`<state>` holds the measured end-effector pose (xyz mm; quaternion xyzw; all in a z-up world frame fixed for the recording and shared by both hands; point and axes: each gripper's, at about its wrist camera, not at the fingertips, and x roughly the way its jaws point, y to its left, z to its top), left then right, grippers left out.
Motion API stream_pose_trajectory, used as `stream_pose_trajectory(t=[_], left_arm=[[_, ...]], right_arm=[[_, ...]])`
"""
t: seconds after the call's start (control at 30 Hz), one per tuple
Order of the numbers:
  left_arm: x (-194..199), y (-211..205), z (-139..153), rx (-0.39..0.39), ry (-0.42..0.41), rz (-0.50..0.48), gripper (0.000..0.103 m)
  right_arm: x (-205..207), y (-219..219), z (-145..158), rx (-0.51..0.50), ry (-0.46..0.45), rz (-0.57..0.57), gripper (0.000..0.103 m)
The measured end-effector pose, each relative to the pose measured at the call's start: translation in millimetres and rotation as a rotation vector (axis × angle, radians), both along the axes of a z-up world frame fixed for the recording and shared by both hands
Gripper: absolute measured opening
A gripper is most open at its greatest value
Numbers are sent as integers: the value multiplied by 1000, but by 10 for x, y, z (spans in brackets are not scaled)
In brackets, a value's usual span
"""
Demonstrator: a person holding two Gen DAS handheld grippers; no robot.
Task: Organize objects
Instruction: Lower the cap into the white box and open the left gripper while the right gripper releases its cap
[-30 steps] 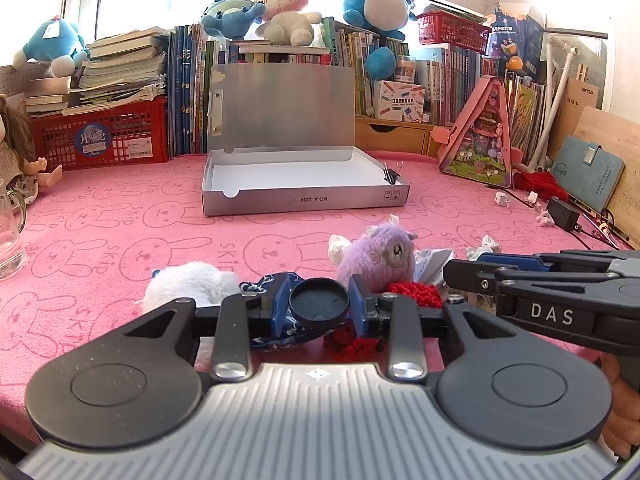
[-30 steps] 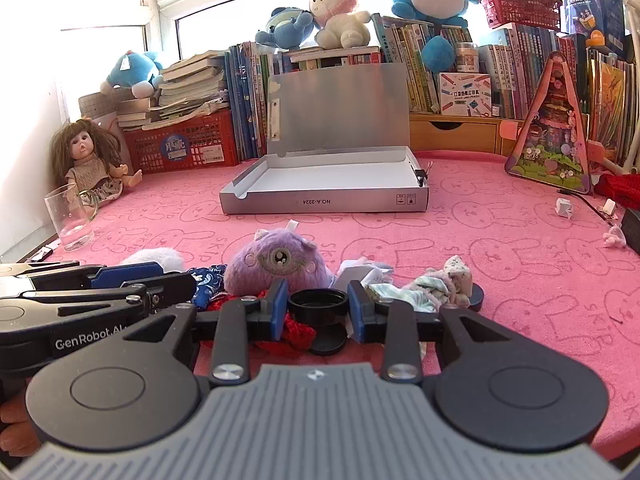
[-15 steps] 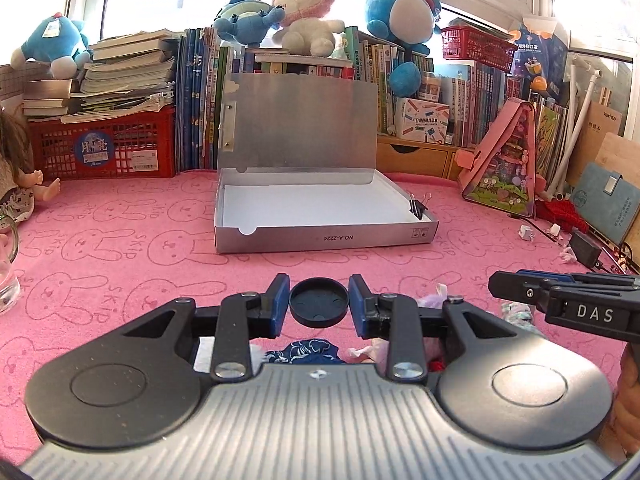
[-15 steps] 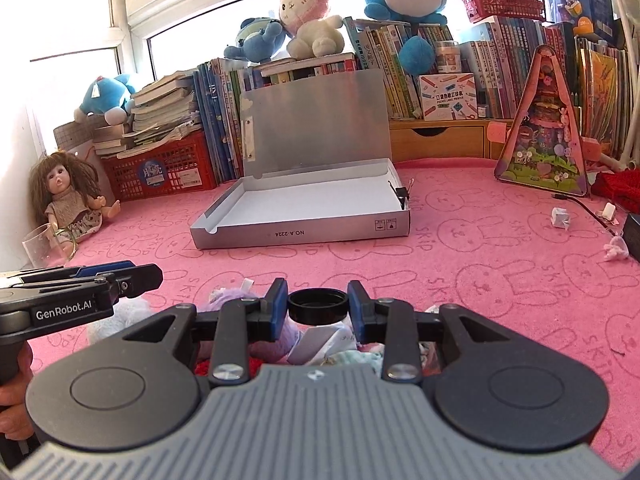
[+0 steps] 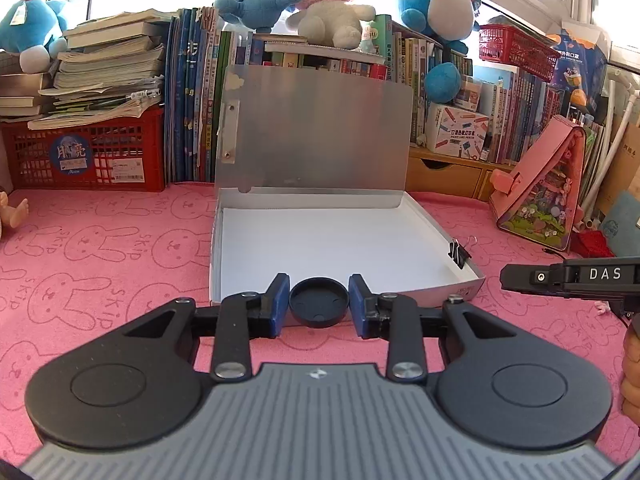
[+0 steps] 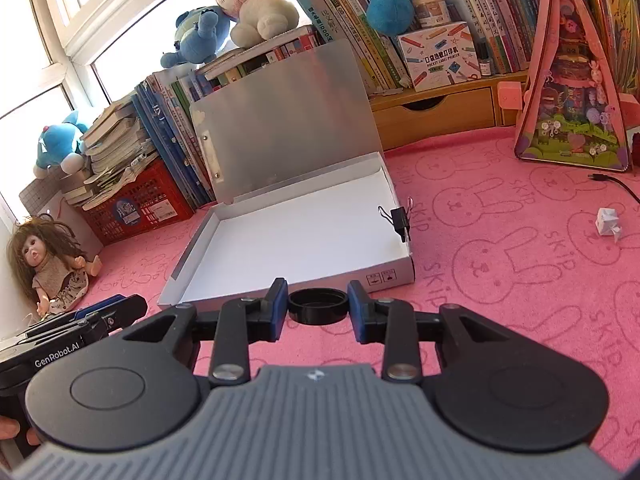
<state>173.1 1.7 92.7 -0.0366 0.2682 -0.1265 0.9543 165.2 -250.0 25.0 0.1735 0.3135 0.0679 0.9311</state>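
My left gripper (image 5: 319,307) is shut on a small black round lid (image 5: 319,305), its blue pads pressing both sides. It hangs just before the front wall of the open grey flat box (image 5: 460,290), whose white floor is bare. My right gripper (image 6: 317,307) is shut on a second black round lid (image 6: 317,305), hollow side up, near the box's (image 6: 394,276) front right corner. A black binder clip (image 5: 459,254) (image 6: 400,219) is clipped on the box's right wall. The box's lid (image 5: 316,136) stands upright at the back.
Pink rabbit-print cloth (image 5: 100,264) covers the table. Behind the box stand books, a red crate (image 5: 84,156), plush toys and a pink triangular toy house (image 6: 572,92). A doll (image 6: 52,260) sits at the left. A cable and a small white object (image 6: 608,222) lie right.
Both grippers have moved forward from the pile of plush toys and cloth to the box's front edge, each keeping its black lid. The pile has dropped out of view. The right view has tilted.
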Motion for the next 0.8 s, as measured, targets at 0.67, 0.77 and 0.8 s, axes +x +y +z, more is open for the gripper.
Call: stream_pose_trajectory(t=[0.67, 0.77, 0.8], left_arm=[[1877, -132, -513, 70, 169, 47, 37], [2011, -134, -601, 73, 188, 52, 37], [2040, -133, -641, 75, 192, 50, 37]], right_arm=[[1688, 210, -395, -28, 176, -19, 36], [1788, 280, -448, -63, 170, -8, 37], [1812, 300, -468, -74, 173, -4, 37]])
